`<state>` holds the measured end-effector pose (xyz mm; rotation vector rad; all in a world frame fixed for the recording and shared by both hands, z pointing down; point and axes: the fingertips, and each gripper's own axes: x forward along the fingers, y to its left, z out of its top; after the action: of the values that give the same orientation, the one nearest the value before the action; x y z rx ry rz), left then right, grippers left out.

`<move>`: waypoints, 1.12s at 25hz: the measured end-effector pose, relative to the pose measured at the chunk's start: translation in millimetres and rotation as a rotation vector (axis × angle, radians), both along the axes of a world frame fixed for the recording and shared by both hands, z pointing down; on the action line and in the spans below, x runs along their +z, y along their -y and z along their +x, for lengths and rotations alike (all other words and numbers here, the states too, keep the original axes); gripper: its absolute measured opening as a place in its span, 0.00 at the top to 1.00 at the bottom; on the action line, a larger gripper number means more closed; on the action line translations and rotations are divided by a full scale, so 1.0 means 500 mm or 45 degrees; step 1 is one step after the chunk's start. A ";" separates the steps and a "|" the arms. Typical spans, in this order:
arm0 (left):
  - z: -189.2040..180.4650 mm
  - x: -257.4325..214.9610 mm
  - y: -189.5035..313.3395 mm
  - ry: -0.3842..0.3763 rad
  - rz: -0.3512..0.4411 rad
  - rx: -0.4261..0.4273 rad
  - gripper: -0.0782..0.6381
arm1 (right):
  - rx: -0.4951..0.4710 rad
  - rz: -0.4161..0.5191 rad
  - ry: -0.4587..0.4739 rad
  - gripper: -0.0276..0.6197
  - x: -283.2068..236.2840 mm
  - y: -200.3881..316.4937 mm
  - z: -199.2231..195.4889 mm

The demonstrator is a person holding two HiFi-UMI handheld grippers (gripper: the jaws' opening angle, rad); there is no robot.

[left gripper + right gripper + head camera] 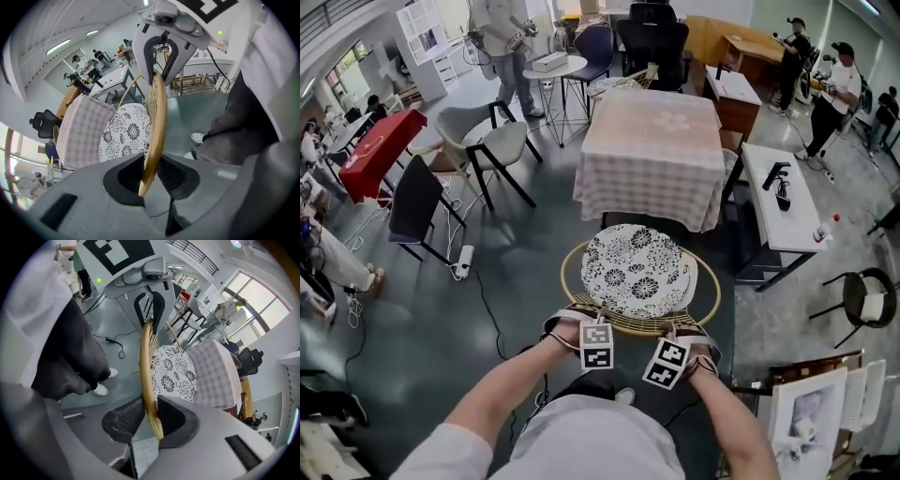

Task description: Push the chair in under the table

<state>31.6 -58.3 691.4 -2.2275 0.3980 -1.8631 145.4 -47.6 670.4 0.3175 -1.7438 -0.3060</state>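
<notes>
Golden rattan forms the frame of a round chair (572, 281) standing on a grey floor (516, 281), seen from above by the person holding it. A black-and-white flowered cushion (639, 270) covers its seat. Straight ahead stands a square surface (654, 131) draped in a pale checked cloth (647, 202) that hangs down its sides. The chair is in front of it and not yet under it. The far edge of the cushion lies just at the hanging hem, and the whole seat is out in the open.

Both grippers grasp the curved top rail (157, 112) of the chair's back, at the side nearest the person. The left gripper (150, 174) has its fingers (176, 174) drawn narrow onto the rail, the rattan bar pinched between the ribbed pads. The right gripper (149, 416) grips the same rail just beside it, its fingers (123, 418) pressed on either side of the bar. Each gripper shows at the top of the other's view, clamped on that hoop. In the head view the two sit side by side, close but apart, with the person's forearms (506, 394) reaching down to them.

Dark trousers (234, 126) and a white shoe (201, 137) stand just behind the chair back. A white desk (778, 202) stands to the right of the surface, and a black chair (417, 202) stands well off to the left.
</notes>
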 end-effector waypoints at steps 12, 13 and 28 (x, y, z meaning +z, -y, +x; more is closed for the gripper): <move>-0.030 0.003 0.139 0.055 0.013 -0.045 0.77 | 0.032 0.002 0.025 0.84 -0.002 0.131 -0.027; -0.029 0.004 0.153 0.055 0.011 -0.044 0.77 | 0.032 -0.001 0.027 0.84 -0.001 0.145 -0.026; -0.029 0.006 0.352 0.058 0.000 -0.060 0.77 | 0.039 -0.031 0.013 0.85 -0.004 0.340 -0.028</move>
<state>17.0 -234.3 694.3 -2.1902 0.4456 -1.9331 131.4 -217.5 668.4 0.3286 -1.7499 -0.2613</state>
